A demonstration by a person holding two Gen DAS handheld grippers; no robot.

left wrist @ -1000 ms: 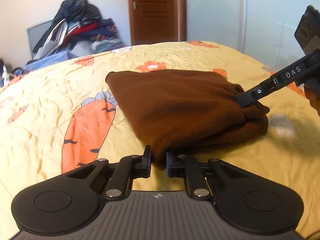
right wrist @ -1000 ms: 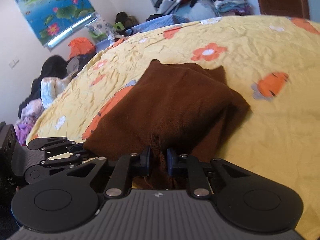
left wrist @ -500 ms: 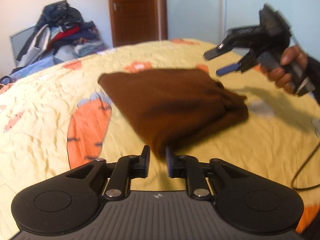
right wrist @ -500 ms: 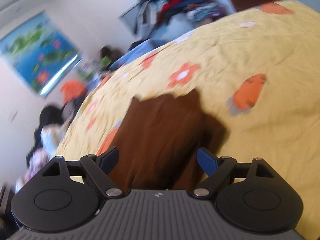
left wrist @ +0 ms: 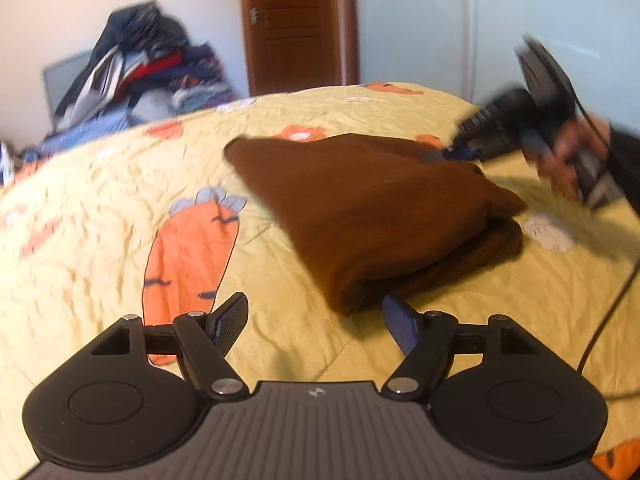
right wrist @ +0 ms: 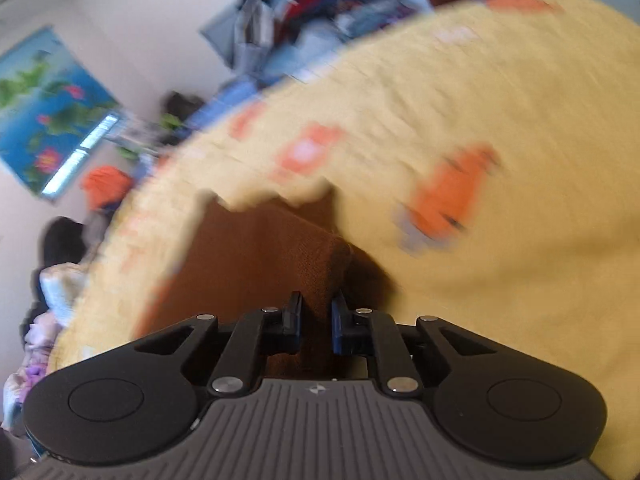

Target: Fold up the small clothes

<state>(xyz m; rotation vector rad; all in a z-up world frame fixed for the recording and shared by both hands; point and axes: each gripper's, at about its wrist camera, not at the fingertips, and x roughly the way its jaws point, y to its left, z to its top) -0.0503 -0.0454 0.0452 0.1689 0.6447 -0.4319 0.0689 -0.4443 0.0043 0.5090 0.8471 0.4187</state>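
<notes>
A folded brown garment [left wrist: 372, 212] lies on the yellow carrot-print bedspread [left wrist: 100, 216]. My left gripper [left wrist: 314, 322] is open and empty, just in front of the garment's near corner. In the left wrist view my right gripper [left wrist: 444, 154] is blurred at the garment's far right edge. In the right wrist view my right gripper [right wrist: 316, 320] has its jaws nearly closed over the brown garment [right wrist: 260, 264], with cloth showing between them; the view is blurred.
A heap of clothes [left wrist: 136, 76] sits at the far left of the bed, before a wooden door [left wrist: 296, 28]. A black cable [left wrist: 608, 312] trails over the bedspread at the right. A flower picture [right wrist: 48, 108] hangs on the wall.
My left gripper let go of the garment's near corner and opened. My right gripper opened, lifted away, then came back down and closed on the garment's far right edge.
</notes>
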